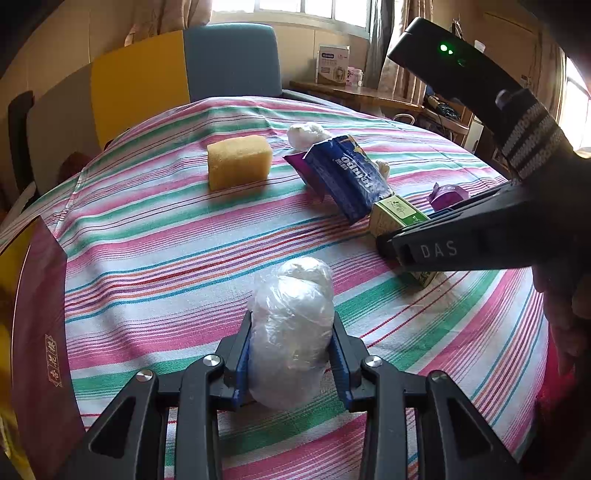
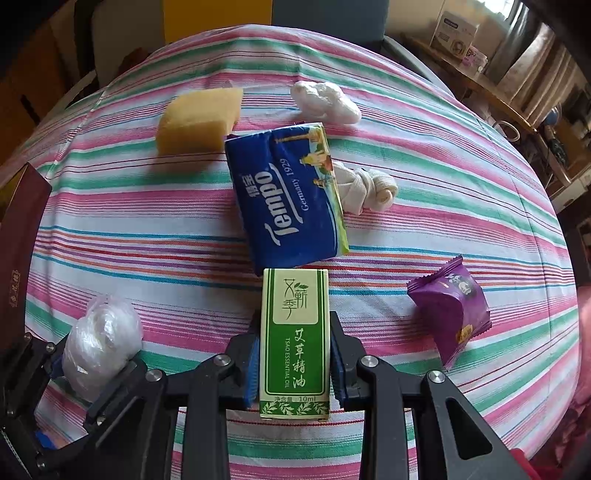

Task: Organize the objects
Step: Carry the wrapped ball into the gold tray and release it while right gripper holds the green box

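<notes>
The tabletop [image 2: 424,162] wears a striped cloth; on it lie a yellow sponge [image 2: 197,120], blue tissue pack [image 2: 290,195], knotted white cloth [image 2: 371,188], crumpled white bag [image 2: 325,101] and purple sachet [image 2: 448,312].

Round table under pink, green and white striped cloth [image 1: 155,236]. Behind it: blue upholstered chair back [image 1: 231,59], yellow panel [image 1: 140,88] to its left. Right of chair, wooden side desk [image 1: 354,94] bearing a white carton [image 1: 332,64]. Bright daylit window [image 1: 295,7] above, beige curtains [image 1: 395,59]
</notes>
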Demonstrator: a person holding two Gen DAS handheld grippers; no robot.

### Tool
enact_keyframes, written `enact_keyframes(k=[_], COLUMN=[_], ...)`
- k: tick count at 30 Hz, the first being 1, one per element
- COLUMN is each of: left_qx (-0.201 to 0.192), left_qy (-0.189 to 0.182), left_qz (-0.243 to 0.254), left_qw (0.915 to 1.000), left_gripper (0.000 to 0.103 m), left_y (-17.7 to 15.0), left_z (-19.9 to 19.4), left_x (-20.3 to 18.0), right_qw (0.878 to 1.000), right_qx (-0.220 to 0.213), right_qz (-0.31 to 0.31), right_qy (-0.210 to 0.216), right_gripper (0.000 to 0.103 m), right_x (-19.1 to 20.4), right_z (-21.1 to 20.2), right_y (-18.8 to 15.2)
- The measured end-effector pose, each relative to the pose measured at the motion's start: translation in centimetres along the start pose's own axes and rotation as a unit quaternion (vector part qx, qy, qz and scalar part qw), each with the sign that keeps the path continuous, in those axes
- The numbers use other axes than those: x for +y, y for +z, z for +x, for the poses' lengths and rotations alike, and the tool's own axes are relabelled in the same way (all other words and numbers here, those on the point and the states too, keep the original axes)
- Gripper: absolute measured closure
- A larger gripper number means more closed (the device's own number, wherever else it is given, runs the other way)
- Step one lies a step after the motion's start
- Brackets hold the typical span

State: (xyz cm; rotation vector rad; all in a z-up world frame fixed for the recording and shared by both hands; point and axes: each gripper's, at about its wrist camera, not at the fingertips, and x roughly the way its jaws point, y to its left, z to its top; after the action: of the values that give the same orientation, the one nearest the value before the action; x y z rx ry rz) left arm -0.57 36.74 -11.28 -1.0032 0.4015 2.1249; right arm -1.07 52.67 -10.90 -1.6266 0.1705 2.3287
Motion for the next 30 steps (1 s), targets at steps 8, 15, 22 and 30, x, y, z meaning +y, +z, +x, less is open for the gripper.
enact_keyframes(k=[8, 15, 22, 30], left_qx=[0.001, -0.067, -0.079, -0.078], left_qy=[0.021, 0.032, 0.039, 0.048], left_qz=[-0.016, 0.004, -0.011, -0.035], left_qw=[0.9997, 0.9972, 0.9960, 0.9952], left_gripper=[0.070, 0.070, 0.070, 0.070], left_y=[-0.1, 0.6, 0.7, -0.6], left_z=[-1.7, -8.5, -12.4, -14.1], left_x=[0.6, 0.3, 1.7, 3.8], right_qw=[1.000, 1.000, 1.000, 0.999], right_qx=[-0.009, -0.013, -0.022, -0.032], right_qz=[-0.007, -0.011, -0.017, -0.002], right_qy=[0.001, -0.003, -0.007, 0.008], right_gripper=[0.072, 0.071, 0.070, 0.070], right_x=[0.6, 1.2, 2.0, 1.4], right_z=[0.1, -0.5, -0.7, -0.3], right_y=[0.1, -0.6, -1.2, -1.3])
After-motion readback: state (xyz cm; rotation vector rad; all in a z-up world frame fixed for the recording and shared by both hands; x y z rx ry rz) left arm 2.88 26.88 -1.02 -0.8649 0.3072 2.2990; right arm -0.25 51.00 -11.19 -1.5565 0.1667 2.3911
